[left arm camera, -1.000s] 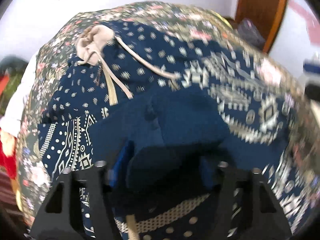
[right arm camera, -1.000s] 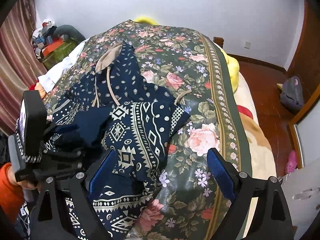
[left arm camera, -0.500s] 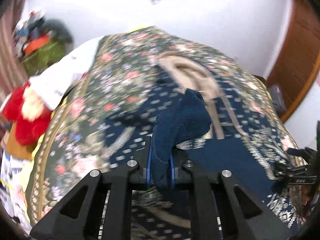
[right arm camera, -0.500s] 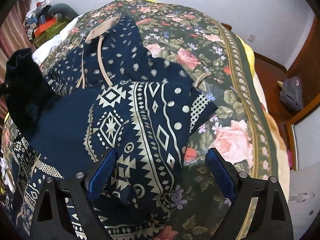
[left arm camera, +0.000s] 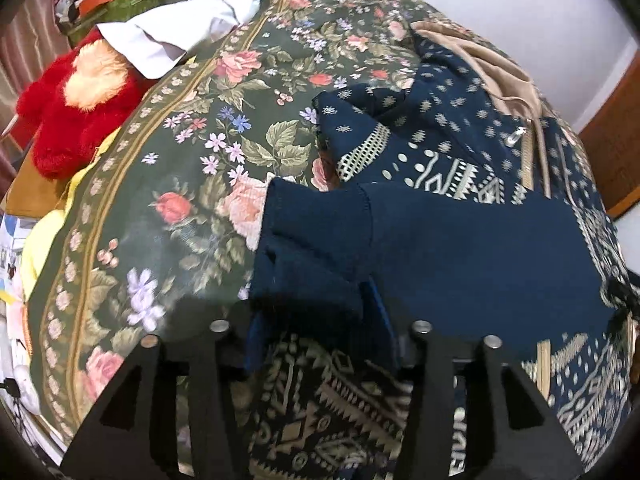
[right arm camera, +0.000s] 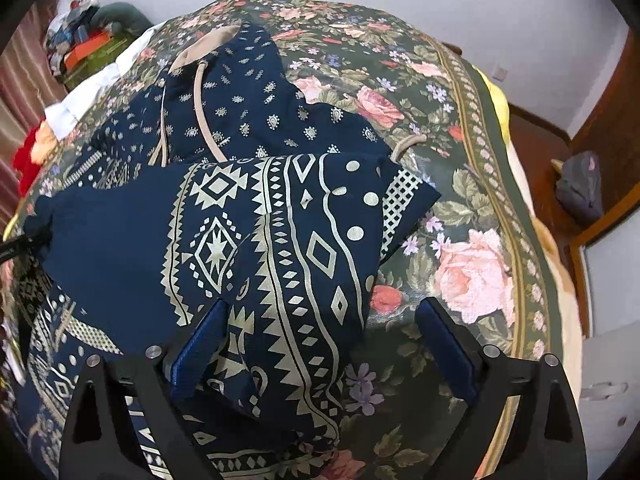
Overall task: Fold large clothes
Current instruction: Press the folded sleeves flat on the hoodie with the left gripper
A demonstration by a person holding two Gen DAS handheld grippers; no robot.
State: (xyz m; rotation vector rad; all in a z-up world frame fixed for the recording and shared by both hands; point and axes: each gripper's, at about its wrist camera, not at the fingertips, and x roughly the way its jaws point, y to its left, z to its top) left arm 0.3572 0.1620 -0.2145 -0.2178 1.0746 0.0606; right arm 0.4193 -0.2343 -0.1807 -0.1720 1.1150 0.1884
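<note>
White letters show on the black body of each gripper, at the lower right of the left gripper (left arm camera: 322,344) view and the lower left of the right gripper (right arm camera: 324,344) view, but too cut off to read.

Both the left gripper (left arm camera: 318,336) and right gripper (right arm camera: 324,344) have black triangular-cutout fingers, silver screws, blue pads and white lettering low in frame.

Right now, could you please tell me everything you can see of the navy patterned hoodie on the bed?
The hoodie is dark navy knit-looking fabric printed with pale geometric bands, diamonds and dots, and small motifs higher up. Its hood has a tan lining and tan drawcords. It lies partly folded on the floral bedspread, both sleeves laid across the body. The plain navy cuff sits between the left gripper's opening jaws. The right gripper is open, with a fold of the patterned sleeve between its fingers.
</note>
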